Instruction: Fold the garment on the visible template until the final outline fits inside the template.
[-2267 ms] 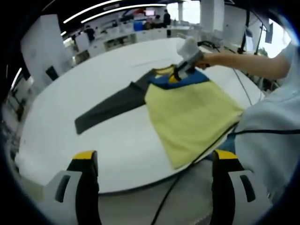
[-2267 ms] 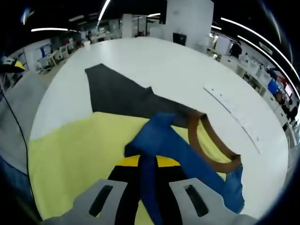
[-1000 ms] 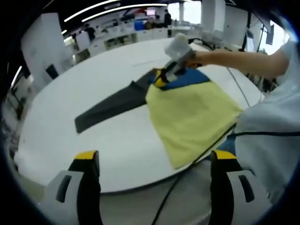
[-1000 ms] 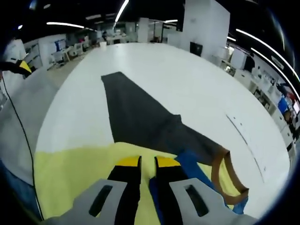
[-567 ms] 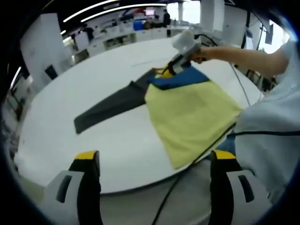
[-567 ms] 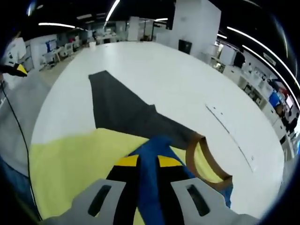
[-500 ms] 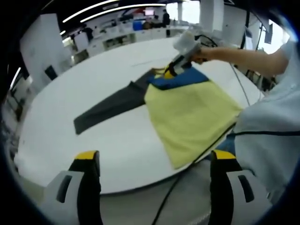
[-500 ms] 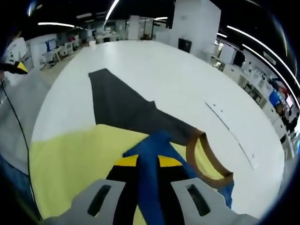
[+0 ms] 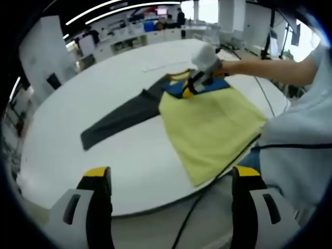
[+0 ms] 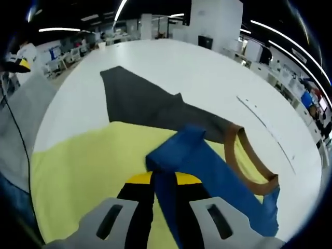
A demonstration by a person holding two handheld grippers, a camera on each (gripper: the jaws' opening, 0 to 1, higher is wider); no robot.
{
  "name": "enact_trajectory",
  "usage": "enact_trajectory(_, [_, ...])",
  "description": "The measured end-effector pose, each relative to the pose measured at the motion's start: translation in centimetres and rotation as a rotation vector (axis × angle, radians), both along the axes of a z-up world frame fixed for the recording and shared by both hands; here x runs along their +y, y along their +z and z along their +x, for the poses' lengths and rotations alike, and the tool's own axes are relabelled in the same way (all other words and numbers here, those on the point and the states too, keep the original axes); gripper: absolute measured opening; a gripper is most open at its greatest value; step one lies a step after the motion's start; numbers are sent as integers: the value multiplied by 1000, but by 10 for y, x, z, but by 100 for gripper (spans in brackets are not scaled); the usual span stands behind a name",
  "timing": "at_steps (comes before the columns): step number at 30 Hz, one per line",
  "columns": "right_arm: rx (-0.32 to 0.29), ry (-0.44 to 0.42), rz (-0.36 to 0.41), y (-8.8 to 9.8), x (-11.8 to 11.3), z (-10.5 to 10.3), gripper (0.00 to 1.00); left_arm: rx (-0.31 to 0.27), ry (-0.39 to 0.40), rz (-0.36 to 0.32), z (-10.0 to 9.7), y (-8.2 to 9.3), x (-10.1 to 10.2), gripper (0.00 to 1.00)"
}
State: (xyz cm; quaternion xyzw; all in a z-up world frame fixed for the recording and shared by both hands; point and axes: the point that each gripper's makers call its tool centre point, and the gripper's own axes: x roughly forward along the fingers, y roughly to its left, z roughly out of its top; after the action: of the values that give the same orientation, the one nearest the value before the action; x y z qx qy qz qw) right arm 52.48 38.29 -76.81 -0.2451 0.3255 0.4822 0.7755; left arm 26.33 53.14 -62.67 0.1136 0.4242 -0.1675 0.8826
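The garment (image 9: 207,119) lies on the white table (image 9: 104,150), at about 2 o'clock in the left gripper view, its dark sleeve (image 9: 116,116) stretched toward 9 o'clock. The right gripper (image 10: 159,181) pinches the blue sleeve (image 10: 181,150); compared with half a second ago, this sleeve is lifted higher and carried more over the yellow body, so the fold inward is progressing. The left gripper (image 9: 171,179) hangs spread, holding nothing, near the table edge.
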Motion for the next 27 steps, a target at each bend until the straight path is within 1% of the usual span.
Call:
enact_trajectory(1, [5,-12,19,1,1,1,14,0,0,1,0,0,1,93])
enact_trajectory(2, [13,-53,56,4,4,5,13,2,1,3,0,0,2,93])
enact_trajectory(3, [2,-58,34,2,1,13,13,6,5,5,1,0,3,93])
enact_trajectory(4, [-36,-42,12,2,1,16,13,12,8,6,1,-1,4,93])
enact_trajectory(8, [-20,-31,27,3,12,12,13,26,7,8,1,-4,6,92])
enact_trajectory(10, [-20,-36,49,7,17,14,13,30,6,6,2,-5,4,92])
enact_trajectory(11, [-29,-37,76,13,24,14,13,31,7,2,1,-6,3,92])
enact_trajectory(12, [-36,-34,85,16,28,15,13,32,7,-1,3,-6,4,92])
enact_trajectory(14, [-46,-10,89,20,37,15,13,38,4,-3,3,-8,3,92])
enact_trajectory(17, [-40,20,97,21,49,9,13,42,3,-3,7,-9,4,92])
enact_trajectory(23, [-25,37,96,19,51,3,13,40,-8,-3,10,-7,2,92])
enact_trajectory(26, [-22,38,107,25,52,1,14,46,-12,1,10,-8,1,92])
enact_trajectory(27, [-25,41,119,29,53,0,14,46,-13,1,10,-8,1,92])
